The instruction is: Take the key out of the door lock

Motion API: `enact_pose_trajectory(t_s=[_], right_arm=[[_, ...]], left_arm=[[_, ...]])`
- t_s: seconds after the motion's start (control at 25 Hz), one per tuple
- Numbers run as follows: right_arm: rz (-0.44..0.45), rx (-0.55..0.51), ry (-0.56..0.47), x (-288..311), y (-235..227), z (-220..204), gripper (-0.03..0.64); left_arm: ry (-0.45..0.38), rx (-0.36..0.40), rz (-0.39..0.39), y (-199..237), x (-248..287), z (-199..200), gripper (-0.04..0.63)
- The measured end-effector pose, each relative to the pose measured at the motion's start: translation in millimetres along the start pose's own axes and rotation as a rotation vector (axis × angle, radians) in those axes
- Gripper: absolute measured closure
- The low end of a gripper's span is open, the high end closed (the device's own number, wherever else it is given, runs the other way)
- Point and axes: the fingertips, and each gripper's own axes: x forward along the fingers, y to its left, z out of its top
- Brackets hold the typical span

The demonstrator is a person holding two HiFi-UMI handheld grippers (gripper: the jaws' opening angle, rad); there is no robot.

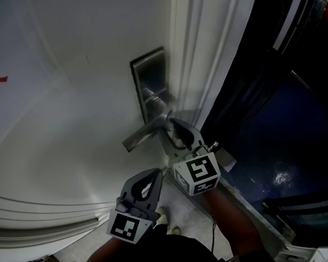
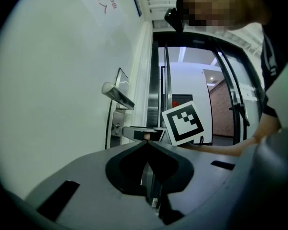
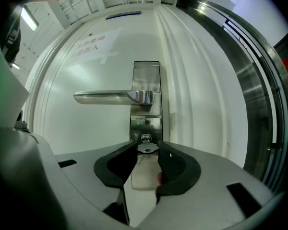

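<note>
A steel lock plate point(image 3: 146, 78) with a lever handle point(image 3: 108, 97) is set in the white door point(image 1: 71, 91). The key point(image 3: 147, 146) sticks out of the keyhole under the handle. My right gripper point(image 3: 147, 150) is shut on the key's flat head, one jaw tip on each side. In the head view the right gripper point(image 1: 172, 125) reaches in under the handle point(image 1: 145, 135). My left gripper point(image 1: 153, 173) hangs lower and to the left, clear of the door, shut with nothing in it. The left gripper view shows its jaw tips point(image 2: 145, 142) meeting.
The white door frame point(image 1: 191, 48) runs up just right of the lock. Beyond it lies a dark glass panel and floor point(image 1: 273, 146), with a metal threshold point(image 1: 246, 201) below. A person's shoes point(image 1: 167, 220) stand on the light floor.
</note>
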Motion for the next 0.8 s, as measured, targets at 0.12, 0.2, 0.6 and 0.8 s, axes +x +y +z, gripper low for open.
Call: enact_pose_trajectory(t_s=[0.12, 0.2, 0.6, 0.8], right_arm=[[-0.004, 0.004, 0.000, -8, -2, 0, 0.477], [-0.012, 0.008, -0.001, -15, -4, 0, 0.477], [-0.029, 0.032, -0.018, -55, -7, 6, 0.477], [-0.022, 0.035, -0.048, -86, 2, 17, 0.477]], left_arm=[[0.002, -0.001, -0.005, -5, 1, 1, 0.591], [0.001, 0.001, -0.009, -8, 2, 1, 0.591], [-0.007, 0.012, -0.029, -34, -5, 3, 0.591], [-0.015, 0.020, -0.037, -52, -14, 5, 0.591]])
